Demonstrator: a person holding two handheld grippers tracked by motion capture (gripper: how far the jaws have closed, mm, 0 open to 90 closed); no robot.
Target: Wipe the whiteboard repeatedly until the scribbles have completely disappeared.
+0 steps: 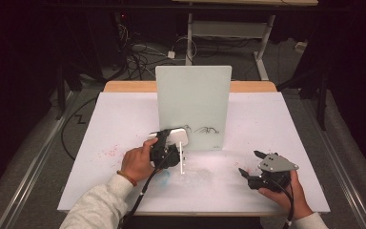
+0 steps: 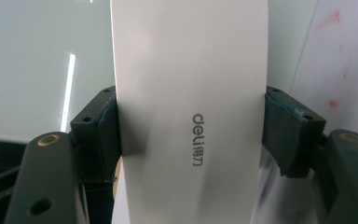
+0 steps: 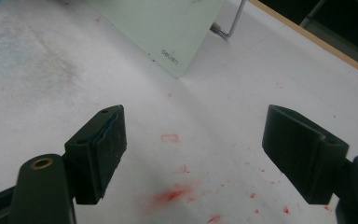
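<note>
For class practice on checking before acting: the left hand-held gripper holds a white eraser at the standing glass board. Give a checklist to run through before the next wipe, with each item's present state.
1. Eraser clamped between both jaws of the left hand-held gripper: ok.
2. Eraser close to the board, beside the black marks: ok.
3. Eraser face touching the glass: cannot tell.
4. Board standing upright on the table: ok.
5. Right hand-held gripper open, holding nothing, apart from the board: ok.
6. Marks wiped off: not ok, black lines remain.

Lab: floor cables (image 1: 138,55), test table (image 1: 124,119)
</note>
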